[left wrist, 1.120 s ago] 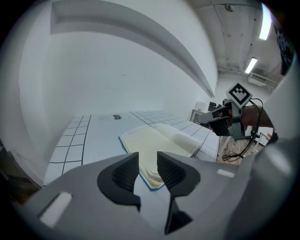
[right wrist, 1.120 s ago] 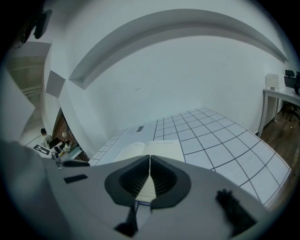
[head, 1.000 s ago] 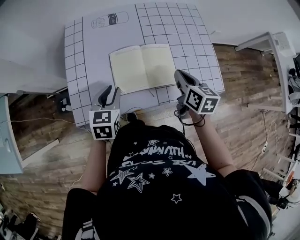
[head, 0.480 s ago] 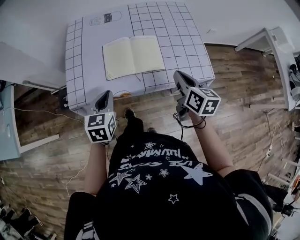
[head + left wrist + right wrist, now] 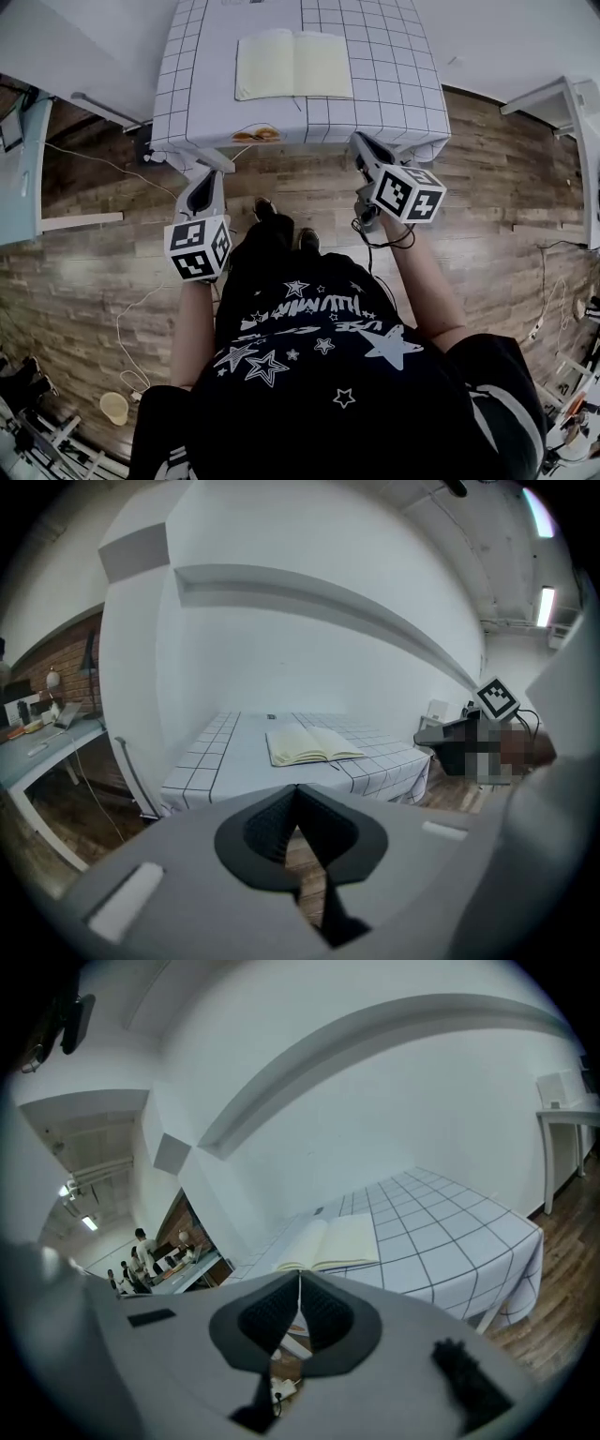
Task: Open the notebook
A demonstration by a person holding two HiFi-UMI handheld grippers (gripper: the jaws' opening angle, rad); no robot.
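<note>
The left claw point(image 5: 208, 174) is pressed together with nothing in it; in the left gripper view its dark pads point(image 5: 270, 829) meet along a thin line. The right claw point(image 5: 361, 142) is likewise pressed together and empty. Both hang over the wood floor point(image 5: 487, 187), just off the near edge of the counter point(image 5: 403, 94). The left one is near the counter's left corner and the right one near its right corner, and neither touches it. A white cloth with a black grid covers the counter. The notebook point(image 5: 294, 64) lies open and flat on it, cream pages up, back from the near edge and well apart from both claws.
</note>
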